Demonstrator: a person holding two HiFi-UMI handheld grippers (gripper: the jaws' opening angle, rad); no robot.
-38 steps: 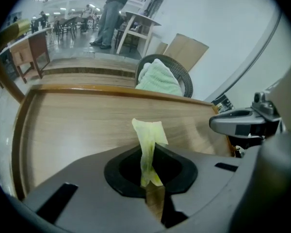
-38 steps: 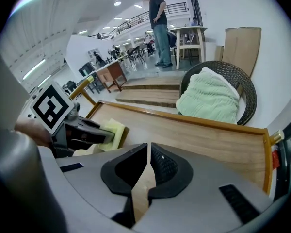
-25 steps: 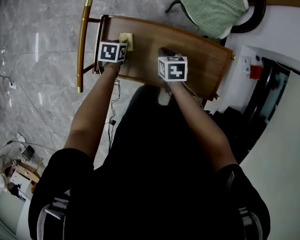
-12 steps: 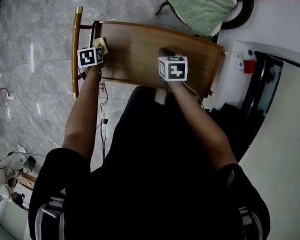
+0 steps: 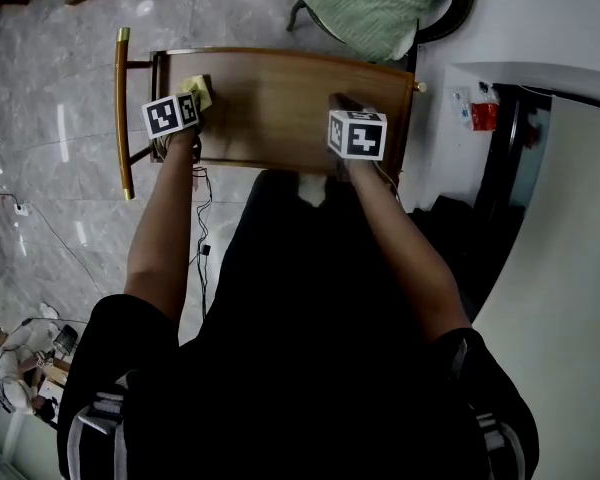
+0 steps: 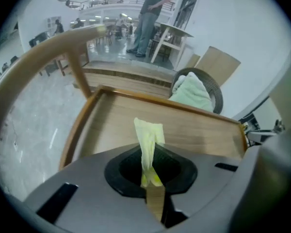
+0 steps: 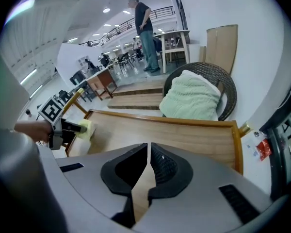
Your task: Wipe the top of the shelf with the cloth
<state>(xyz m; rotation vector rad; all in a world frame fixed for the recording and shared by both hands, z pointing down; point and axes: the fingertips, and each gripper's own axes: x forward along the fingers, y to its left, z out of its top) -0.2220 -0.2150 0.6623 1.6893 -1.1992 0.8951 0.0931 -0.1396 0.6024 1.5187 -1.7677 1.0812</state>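
Both jaws of the left gripper (image 6: 150, 176) clamped the yellow cloth (image 6: 149, 140) at the far-left corner of the shelf top (image 5: 280, 98), while the right gripper (image 7: 148, 166), jaws pressed together on nothing, hovered over its near-right side.

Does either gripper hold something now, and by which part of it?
The left gripper holds the yellow cloth, pinched at one bunched end; the rest sticks out ahead of the jaws. The right gripper is shut on nothing.
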